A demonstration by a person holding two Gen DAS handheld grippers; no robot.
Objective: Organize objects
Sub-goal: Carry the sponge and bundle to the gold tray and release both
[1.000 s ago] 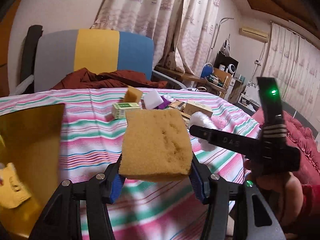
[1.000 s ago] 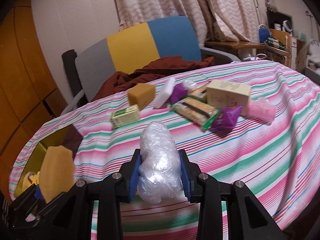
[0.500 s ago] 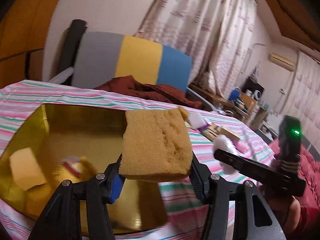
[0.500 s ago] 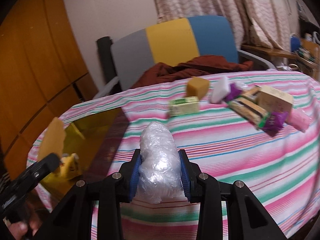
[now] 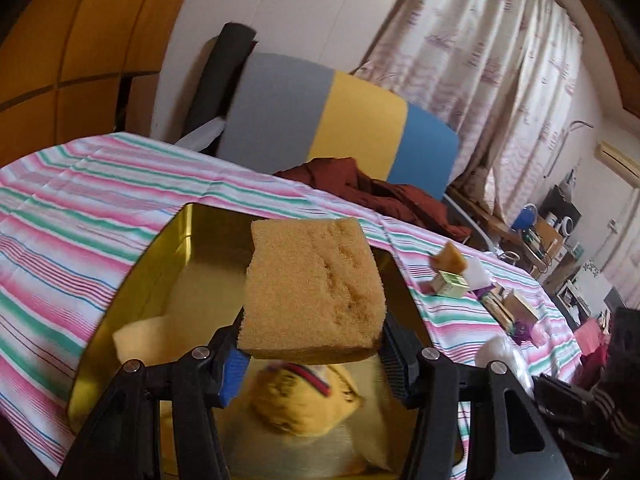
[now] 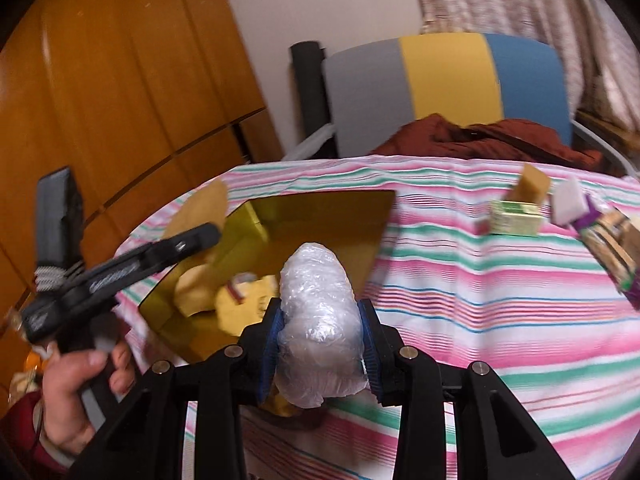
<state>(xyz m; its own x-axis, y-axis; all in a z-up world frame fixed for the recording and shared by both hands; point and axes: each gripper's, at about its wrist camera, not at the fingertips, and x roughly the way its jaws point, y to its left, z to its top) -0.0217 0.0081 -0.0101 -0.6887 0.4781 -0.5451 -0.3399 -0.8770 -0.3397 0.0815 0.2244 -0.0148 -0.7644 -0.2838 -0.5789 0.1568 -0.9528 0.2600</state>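
Both grippers hovered over the gold box (image 5: 188, 240): the left gripper (image 5: 312, 354) clamped a brown sponge (image 5: 314, 288), the right gripper (image 6: 320, 344) a clear plastic bundle (image 6: 320, 320).

Warm, dim indoor light; fisheye bends the edges, motion blur softens everything.

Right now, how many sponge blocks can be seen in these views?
3: a brown sponge clamped in the left gripper above the gold box; a pale one inside that box; a small tan one among the items on the striped tablecloth. Others may be hidden.
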